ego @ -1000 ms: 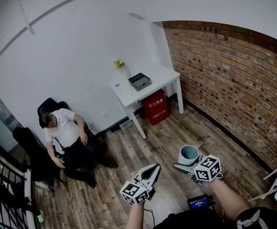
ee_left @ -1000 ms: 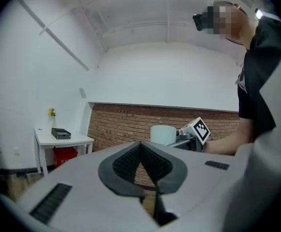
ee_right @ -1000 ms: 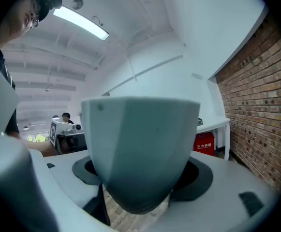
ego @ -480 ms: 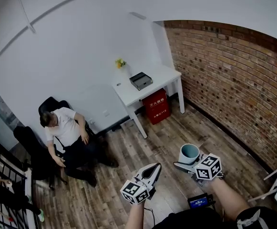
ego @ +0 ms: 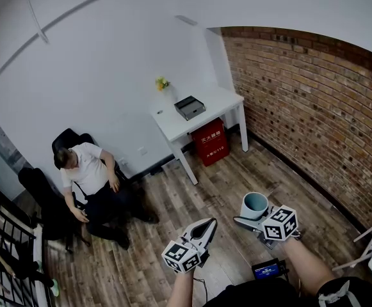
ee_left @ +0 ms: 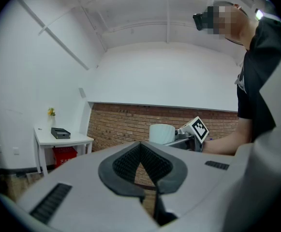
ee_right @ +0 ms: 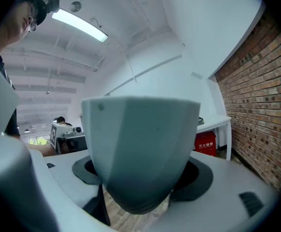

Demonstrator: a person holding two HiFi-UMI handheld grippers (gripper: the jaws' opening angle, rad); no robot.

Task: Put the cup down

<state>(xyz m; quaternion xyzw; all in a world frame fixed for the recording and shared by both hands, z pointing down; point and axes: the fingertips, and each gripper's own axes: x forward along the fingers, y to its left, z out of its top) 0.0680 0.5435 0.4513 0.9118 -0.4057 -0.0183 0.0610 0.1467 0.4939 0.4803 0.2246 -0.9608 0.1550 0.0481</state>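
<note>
The right gripper (ego: 252, 218) pinched the upright pale blue faceted cup (ee_right: 140, 144), not yet set down; next it likely needed a surface beneath. The left gripper (ego: 207, 226) was pressed together.

We see a sparse office: a brick wall (ego: 314, 107), wood-plank floor (ego: 173, 203), a white worktop (ego: 219, 103), and a person (ego: 89, 174) seated in a black office chair (ego: 66, 141).

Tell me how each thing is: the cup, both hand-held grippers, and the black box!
cup: upright, clamped in the air.
right hand-held gripper: jaws wide, closed on the cup.
left hand-held gripper: jaws together, empty.
black box: resting flat on the white table.
</note>
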